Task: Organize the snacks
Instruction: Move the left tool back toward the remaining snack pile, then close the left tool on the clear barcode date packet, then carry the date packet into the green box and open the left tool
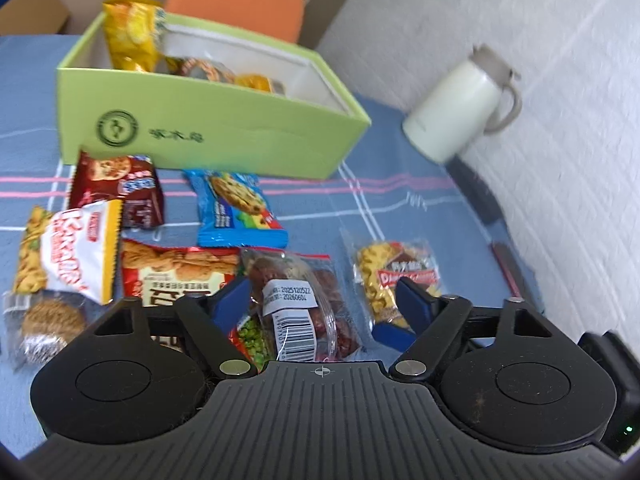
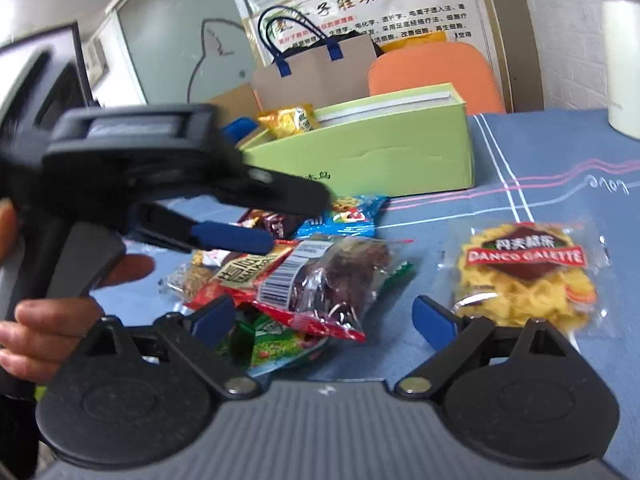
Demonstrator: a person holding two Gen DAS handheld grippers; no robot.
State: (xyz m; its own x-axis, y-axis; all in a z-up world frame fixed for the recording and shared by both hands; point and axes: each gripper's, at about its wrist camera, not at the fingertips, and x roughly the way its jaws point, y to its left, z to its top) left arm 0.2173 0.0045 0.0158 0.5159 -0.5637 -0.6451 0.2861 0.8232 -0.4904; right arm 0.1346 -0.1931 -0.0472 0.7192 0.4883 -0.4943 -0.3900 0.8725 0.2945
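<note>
Lying across a blue cloth on the counter point(image 1: 400, 184), the snacks run from a white-and-yellow packet point(image 1: 76, 248) at the far left, overlapping a clear-wrapped round biscuit point(image 1: 48, 324) cut off by the left hand-held gripper point(image 1: 318, 300). Next come a brown cookie packet point(image 1: 120, 188) and a blue cookie packet point(image 1: 236, 208), both with long axes pointing toward the green box point(image 1: 224, 132) behind them. A clear bag of red dates point(image 1: 296, 300) lies between the spread-apart fingers, its lower end hidden by the gripper body. Right of it sits a Danco Galette pack point(image 2: 528, 276). The right hand-held gripper point(image 2: 324, 316) is also spread apart, gripping nothing. A white jug point(image 1: 460, 108), blurred, stands far right.
</note>
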